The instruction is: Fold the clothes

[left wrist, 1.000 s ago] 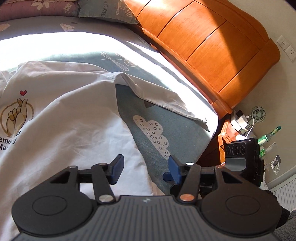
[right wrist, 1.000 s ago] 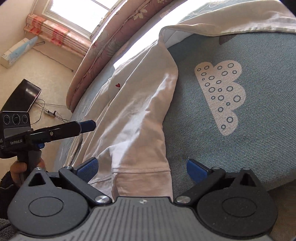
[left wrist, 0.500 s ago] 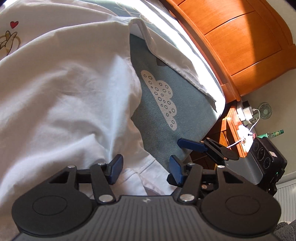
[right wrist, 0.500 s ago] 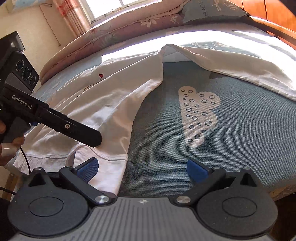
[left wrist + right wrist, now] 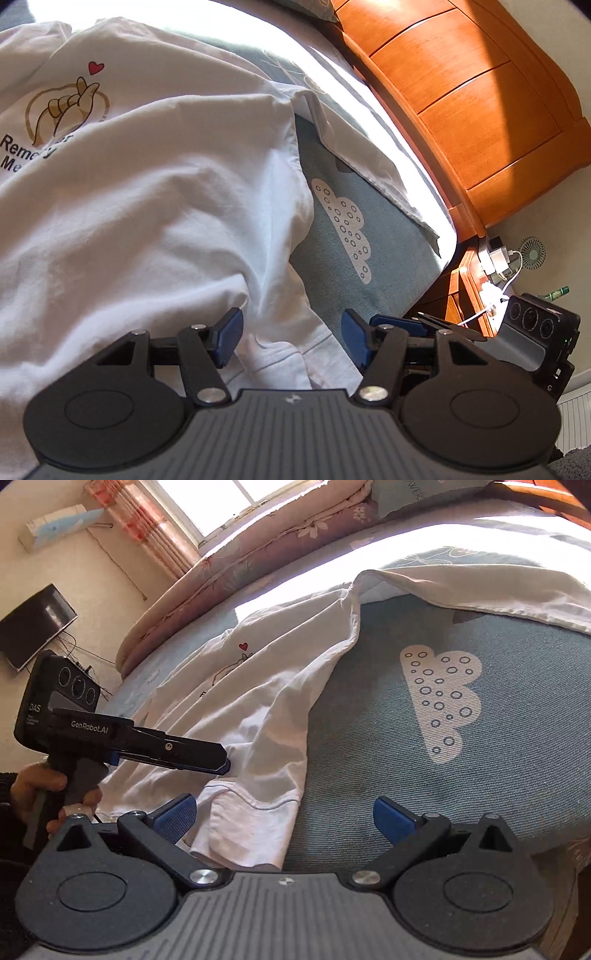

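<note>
The white T-shirt (image 5: 155,206) is spread, rumpled, on the bed (image 5: 461,775), its hem corner now set between the parted left tongs (image 5: 291,338), brought nearer than a second ago. The right tongs (image 5: 284,814) are held wide apart just beside that corner, gripping nothing; a corner grasp seems prepared

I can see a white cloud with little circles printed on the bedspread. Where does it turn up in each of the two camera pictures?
Left wrist view: the cloud print sits right of centre, just right of the white shirt.
Right wrist view: the cloud print sits right of centre, larger, on the blue-grey bedspread.
Shared landmark: the shirt's hem corner, near the bottom in both, left of the cloud.
</note>
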`<action>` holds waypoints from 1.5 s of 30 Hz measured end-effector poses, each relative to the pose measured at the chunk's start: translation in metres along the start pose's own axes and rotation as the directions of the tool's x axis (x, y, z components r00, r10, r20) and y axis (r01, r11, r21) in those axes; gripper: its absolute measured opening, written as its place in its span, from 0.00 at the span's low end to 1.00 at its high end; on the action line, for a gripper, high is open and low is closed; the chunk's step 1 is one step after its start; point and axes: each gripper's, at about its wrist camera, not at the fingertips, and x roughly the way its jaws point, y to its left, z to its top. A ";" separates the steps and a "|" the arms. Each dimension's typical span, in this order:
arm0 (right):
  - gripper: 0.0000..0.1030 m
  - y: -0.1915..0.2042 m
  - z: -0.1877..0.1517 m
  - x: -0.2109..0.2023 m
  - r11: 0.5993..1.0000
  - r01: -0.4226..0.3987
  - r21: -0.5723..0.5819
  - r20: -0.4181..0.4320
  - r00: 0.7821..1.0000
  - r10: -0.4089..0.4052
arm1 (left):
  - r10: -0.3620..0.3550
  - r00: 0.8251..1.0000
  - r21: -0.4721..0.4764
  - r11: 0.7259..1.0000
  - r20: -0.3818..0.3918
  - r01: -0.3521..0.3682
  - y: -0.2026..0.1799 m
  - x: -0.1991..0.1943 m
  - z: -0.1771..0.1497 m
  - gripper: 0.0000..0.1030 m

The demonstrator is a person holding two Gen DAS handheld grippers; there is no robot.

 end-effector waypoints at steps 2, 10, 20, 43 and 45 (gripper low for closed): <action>1.00 -0.003 0.002 0.001 0.993 -0.090 0.071 -0.024 0.996 0.092 | -0.002 0.999 -0.021 1.000 0.036 0.003 0.003 -0.008 -0.003 0.59; 1.00 -0.031 -0.002 0.020 0.858 -0.332 0.392 -0.044 0.925 0.378 | -0.023 0.995 -0.098 0.995 0.099 0.032 0.016 -0.024 -0.018 0.60; 1.00 -0.056 -0.003 0.043 0.680 -0.451 0.578 0.057 0.854 0.517 | -0.028 0.989 -0.128 0.991 0.142 0.047 0.023 -0.034 -0.028 0.61; 0.10 -0.038 0.024 -0.017 0.857 -0.302 0.417 0.122 0.953 0.277 | 0.021 0.977 -0.159 0.987 0.212 0.013 0.034 -0.066 -0.039 0.61; 0.10 -0.036 0.033 -0.035 0.887 -0.268 0.377 0.127 0.963 0.237 | 0.023 0.975 -0.155 0.988 0.221 0.012 0.034 -0.069 -0.038 0.61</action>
